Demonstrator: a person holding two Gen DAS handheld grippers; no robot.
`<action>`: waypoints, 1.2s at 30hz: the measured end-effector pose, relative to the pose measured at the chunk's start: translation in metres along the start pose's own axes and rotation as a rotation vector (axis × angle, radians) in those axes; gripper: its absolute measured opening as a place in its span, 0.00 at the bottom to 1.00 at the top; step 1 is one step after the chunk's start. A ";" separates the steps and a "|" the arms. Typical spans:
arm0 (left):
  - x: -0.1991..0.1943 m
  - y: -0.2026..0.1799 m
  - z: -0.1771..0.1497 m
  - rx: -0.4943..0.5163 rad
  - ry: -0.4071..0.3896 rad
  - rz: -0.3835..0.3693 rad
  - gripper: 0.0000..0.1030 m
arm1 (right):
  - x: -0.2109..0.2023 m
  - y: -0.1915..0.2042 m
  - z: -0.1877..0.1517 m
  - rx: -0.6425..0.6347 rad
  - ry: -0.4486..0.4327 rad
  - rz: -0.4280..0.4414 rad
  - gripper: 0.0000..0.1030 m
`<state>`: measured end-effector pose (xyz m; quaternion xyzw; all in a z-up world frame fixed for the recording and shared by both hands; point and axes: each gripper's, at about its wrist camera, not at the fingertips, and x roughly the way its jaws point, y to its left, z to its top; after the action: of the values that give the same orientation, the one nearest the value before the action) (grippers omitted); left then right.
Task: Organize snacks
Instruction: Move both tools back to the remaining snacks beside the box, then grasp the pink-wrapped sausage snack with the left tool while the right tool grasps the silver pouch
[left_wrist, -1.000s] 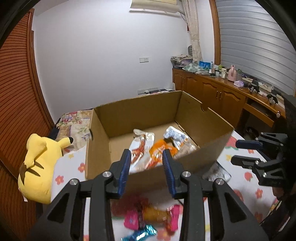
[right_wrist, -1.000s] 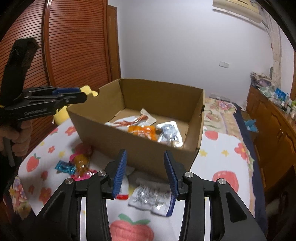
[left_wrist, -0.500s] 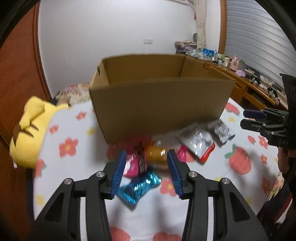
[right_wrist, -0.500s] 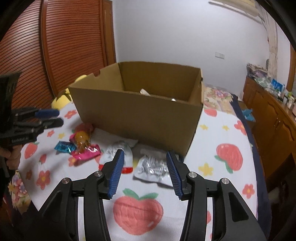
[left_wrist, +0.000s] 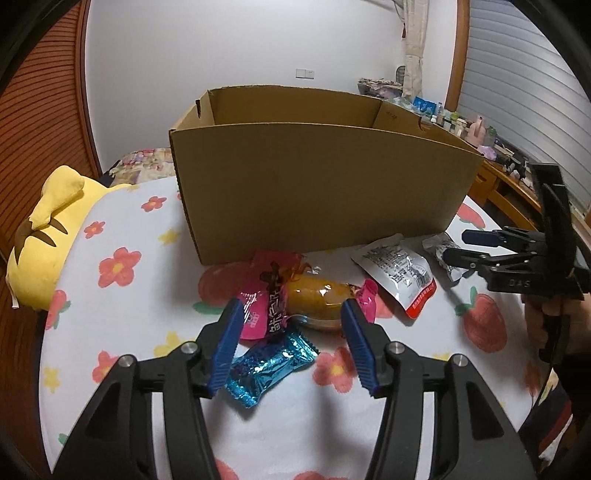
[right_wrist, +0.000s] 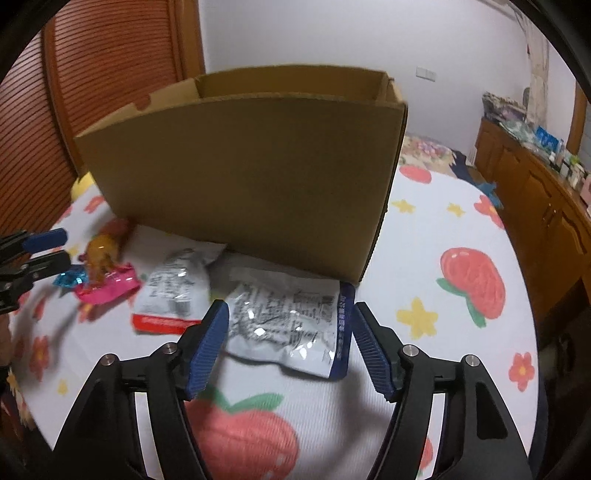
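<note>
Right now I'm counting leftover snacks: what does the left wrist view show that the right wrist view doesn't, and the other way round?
Only the left wrist view shows the yellow plush whole and the blue candy clearly.

Only the right wrist view shows the blue-edged silver pouch fully, between the open right gripper fingers.

Both show the cardboard box, the red-edged silver pouch and the pink-wrapped orange snack. The left gripper is open too.

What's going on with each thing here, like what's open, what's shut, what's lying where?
Box: upright, top open.
Left gripper: open, empty, over the candies.
Right gripper: open, empty, around the silver packet.
Silver packet: sealed, flat on the cloth.
Red-edged packet: sealed, lying flat.
Blue candy: wrapped, on the cloth.
Orange snack: wrapped, lying flat.
</note>
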<state>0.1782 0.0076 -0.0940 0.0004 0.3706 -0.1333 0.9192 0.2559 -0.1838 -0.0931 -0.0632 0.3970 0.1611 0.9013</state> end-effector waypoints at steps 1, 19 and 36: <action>0.000 0.000 0.000 -0.002 0.000 -0.001 0.53 | 0.003 -0.001 0.001 0.004 0.005 -0.001 0.73; 0.010 -0.012 0.011 -0.042 -0.012 -0.019 0.62 | 0.011 -0.010 0.001 0.030 0.039 0.019 0.67; 0.029 -0.018 0.018 -0.068 0.013 0.057 0.65 | -0.024 -0.017 -0.017 0.059 -0.027 0.048 0.23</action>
<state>0.2061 -0.0188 -0.0988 -0.0193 0.3808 -0.0944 0.9196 0.2350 -0.2098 -0.0875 -0.0247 0.3908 0.1718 0.9039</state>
